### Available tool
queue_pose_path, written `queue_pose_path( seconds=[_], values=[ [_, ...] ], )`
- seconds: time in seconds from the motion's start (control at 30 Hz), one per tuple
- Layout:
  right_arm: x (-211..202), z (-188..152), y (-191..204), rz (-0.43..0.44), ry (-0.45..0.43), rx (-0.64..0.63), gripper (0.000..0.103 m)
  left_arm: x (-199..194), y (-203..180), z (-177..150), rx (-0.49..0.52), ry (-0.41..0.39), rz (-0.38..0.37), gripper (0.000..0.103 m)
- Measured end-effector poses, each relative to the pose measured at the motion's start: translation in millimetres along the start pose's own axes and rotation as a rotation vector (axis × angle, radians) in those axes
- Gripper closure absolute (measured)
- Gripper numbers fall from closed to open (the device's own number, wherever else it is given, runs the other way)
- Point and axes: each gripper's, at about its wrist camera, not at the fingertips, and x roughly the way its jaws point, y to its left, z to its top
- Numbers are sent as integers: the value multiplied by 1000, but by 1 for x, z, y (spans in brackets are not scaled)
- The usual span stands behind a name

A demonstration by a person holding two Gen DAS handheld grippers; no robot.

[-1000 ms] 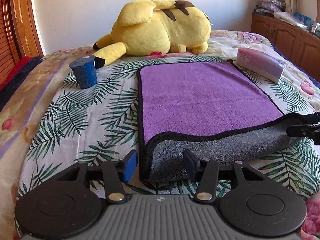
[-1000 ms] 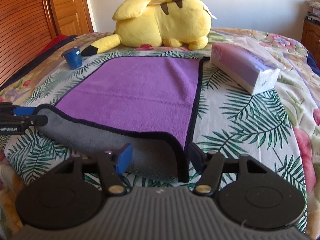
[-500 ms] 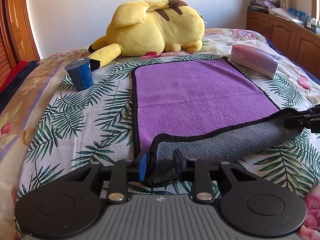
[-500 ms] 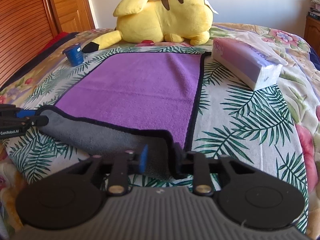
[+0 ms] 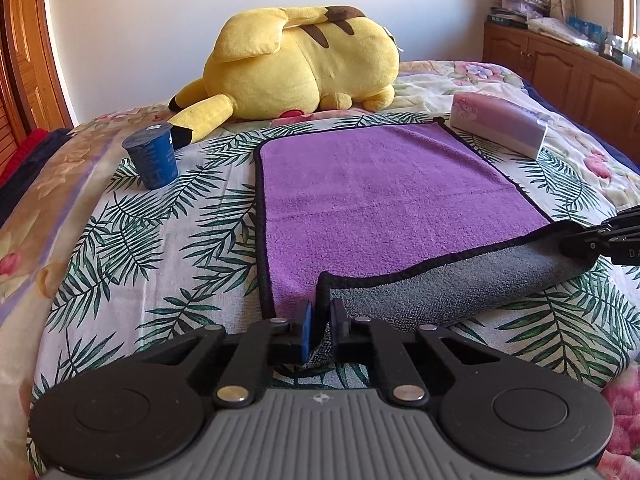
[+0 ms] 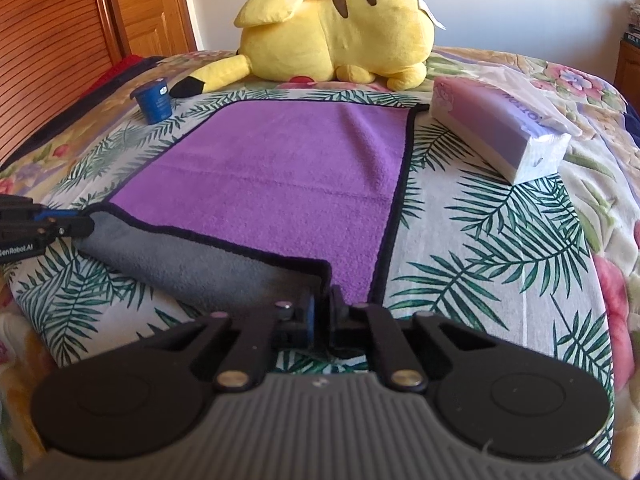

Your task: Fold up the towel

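- Purple towel (image 5: 384, 196) spread flat on palm-print bedspread (image 5: 132, 248), centre of both frames; black-trimmed near edge turned back, grey underside (image 5: 460, 288) showing as a rolled band across lower middle.
- Left gripper (image 5: 320, 322), bottom centre of left wrist view: jaws clamped on near-left towel corner, fabric pinched between blue pad and black pad.
- Right gripper (image 6: 323, 308), bottom centre of right wrist view: jaws closed on near-right towel corner, black hem running into the gap.
- Each gripper also visible in the other view at the frame edge, at the far end of the grey fold.
- Blue cup (image 5: 152, 156) upright, left of towel, apart from it.
- Yellow plush toy (image 5: 296, 68) lying beyond the towel's far edge.
- Tissue pack (image 6: 500, 132) right of towel, near far-right corner.
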Motion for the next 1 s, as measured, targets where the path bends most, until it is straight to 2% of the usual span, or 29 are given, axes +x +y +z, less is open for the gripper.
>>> queue_pose_path(
  seconds=[1.0],
  values=[
    [-15,9,-3,3,-120,1,99,-25,1,15,1,-107,-20,103]
  ],
)
